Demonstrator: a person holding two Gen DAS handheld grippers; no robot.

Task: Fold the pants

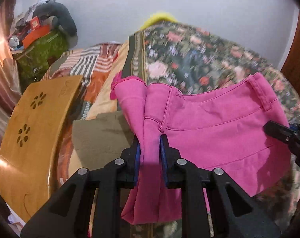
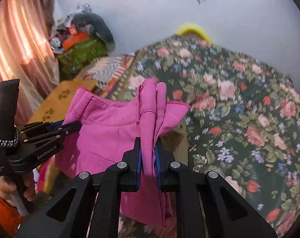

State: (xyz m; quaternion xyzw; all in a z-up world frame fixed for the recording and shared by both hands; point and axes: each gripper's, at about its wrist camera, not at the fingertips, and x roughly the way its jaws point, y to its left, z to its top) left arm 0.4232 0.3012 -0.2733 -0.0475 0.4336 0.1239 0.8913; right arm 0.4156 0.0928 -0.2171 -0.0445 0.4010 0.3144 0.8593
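Left tongs [image 1: 150, 150] clamped on bunched pink pants [image 1: 219, 130]; right tongs [image 2: 149, 152] clamped on another bunch. Pants lifted over floral bedspread [image 2: 239, 99].

Left tool [image 1: 150, 148], lower centre of its own view, fingers closed on a bunched fold of pink pants [image 1: 219, 130]. Right tool [image 2: 148, 150], lower centre of its view, likewise clamped on the fabric. The person's left hand [image 2: 21, 188], lower left, grips the left tool's handle.

The wooden table [image 1: 31, 138] crowds the left — open floral bedspread [image 2: 239, 109] lies right of the pants [image 2: 110, 123].
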